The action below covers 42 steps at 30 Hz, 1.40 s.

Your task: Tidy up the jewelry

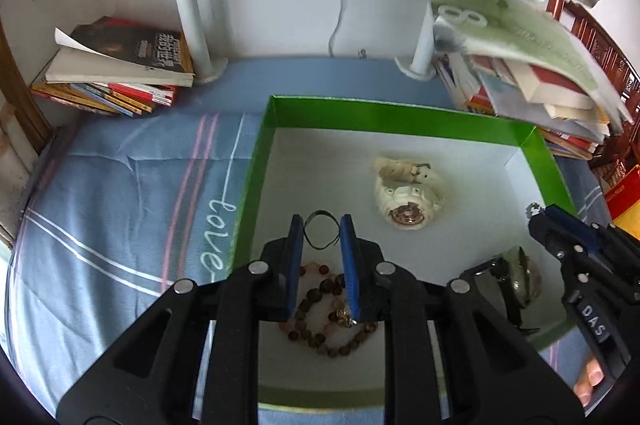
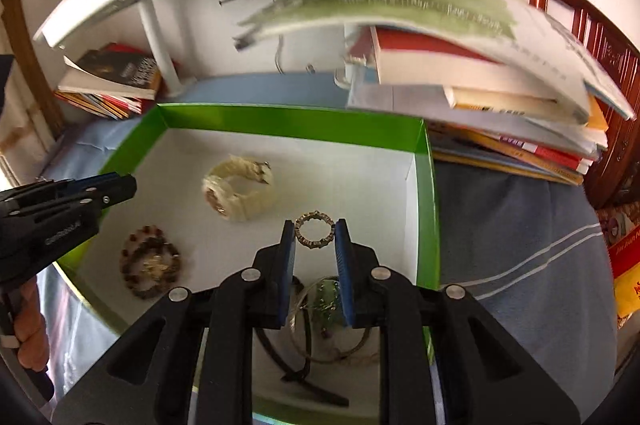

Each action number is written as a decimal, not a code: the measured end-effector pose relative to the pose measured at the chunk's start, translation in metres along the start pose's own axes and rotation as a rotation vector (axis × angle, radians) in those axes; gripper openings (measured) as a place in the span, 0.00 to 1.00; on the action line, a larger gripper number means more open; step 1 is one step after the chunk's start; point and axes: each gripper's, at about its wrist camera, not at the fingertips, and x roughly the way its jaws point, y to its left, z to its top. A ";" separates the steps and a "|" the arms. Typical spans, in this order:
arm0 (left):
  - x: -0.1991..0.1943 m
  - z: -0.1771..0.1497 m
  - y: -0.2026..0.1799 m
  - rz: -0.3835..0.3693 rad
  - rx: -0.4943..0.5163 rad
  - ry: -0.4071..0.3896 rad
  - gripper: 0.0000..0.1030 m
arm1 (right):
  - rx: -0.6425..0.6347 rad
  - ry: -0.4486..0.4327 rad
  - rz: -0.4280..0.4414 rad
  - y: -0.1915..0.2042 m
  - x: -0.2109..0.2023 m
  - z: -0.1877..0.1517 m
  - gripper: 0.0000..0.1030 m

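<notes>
A green box (image 1: 360, 109) (image 2: 280, 119) with a white floor holds the jewelry. My left gripper (image 1: 321, 225) is shut on a thin black band (image 1: 319, 212), held above a heap of brown bead bracelets (image 1: 328, 309) (image 2: 150, 265). My right gripper (image 2: 315, 227) is shut on a metal link bracelet (image 2: 316, 214); below it lie a bangle and a dark strap watch (image 2: 320, 329) (image 1: 516, 277). A cream watch (image 1: 404, 193) (image 2: 240, 189) lies mid-box. Each gripper shows in the other's view: the right gripper (image 1: 536, 213) at the box's right side, the left gripper (image 2: 128, 183) at its left side.
The box rests on a blue striped cloth (image 1: 120, 205). Book stacks stand at the back left (image 1: 116, 73) and back right (image 1: 540, 77) (image 2: 500, 97). White shelf posts (image 1: 192, 21) rise behind the box. A person's fingers (image 1: 592, 381) (image 2: 28, 337) grip the handles.
</notes>
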 end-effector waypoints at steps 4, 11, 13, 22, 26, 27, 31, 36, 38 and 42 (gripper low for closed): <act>-0.004 -0.002 -0.001 -0.008 -0.003 -0.023 0.28 | 0.028 -0.023 0.012 -0.005 -0.008 -0.003 0.39; -0.062 -0.022 -0.004 0.023 0.018 -0.160 0.65 | 0.086 -0.170 0.043 -0.015 -0.079 -0.027 0.77; -0.086 -0.037 -0.006 0.044 0.029 -0.214 0.73 | 0.088 -0.218 0.035 -0.014 -0.101 -0.039 0.85; -0.186 -0.106 -0.024 0.096 0.064 -0.398 0.95 | 0.102 -0.323 -0.063 0.001 -0.181 -0.095 0.97; -0.206 -0.131 -0.029 0.086 0.063 -0.417 0.96 | 0.050 -0.314 -0.093 0.012 -0.193 -0.113 0.97; -0.208 -0.135 -0.031 0.084 0.070 -0.418 0.96 | 0.036 -0.310 -0.100 0.014 -0.195 -0.115 0.97; -0.216 -0.141 -0.034 0.083 0.083 -0.424 0.96 | 0.035 -0.333 -0.102 0.018 -0.205 -0.116 0.97; -0.222 -0.145 -0.033 0.069 0.072 -0.423 0.96 | 0.035 -0.354 -0.110 0.020 -0.215 -0.118 0.97; -0.224 -0.147 -0.032 0.069 0.070 -0.425 0.96 | 0.035 -0.356 -0.112 0.020 -0.217 -0.118 0.97; -0.225 -0.148 -0.031 0.068 0.067 -0.423 0.96 | 0.036 -0.356 -0.111 0.021 -0.218 -0.119 0.97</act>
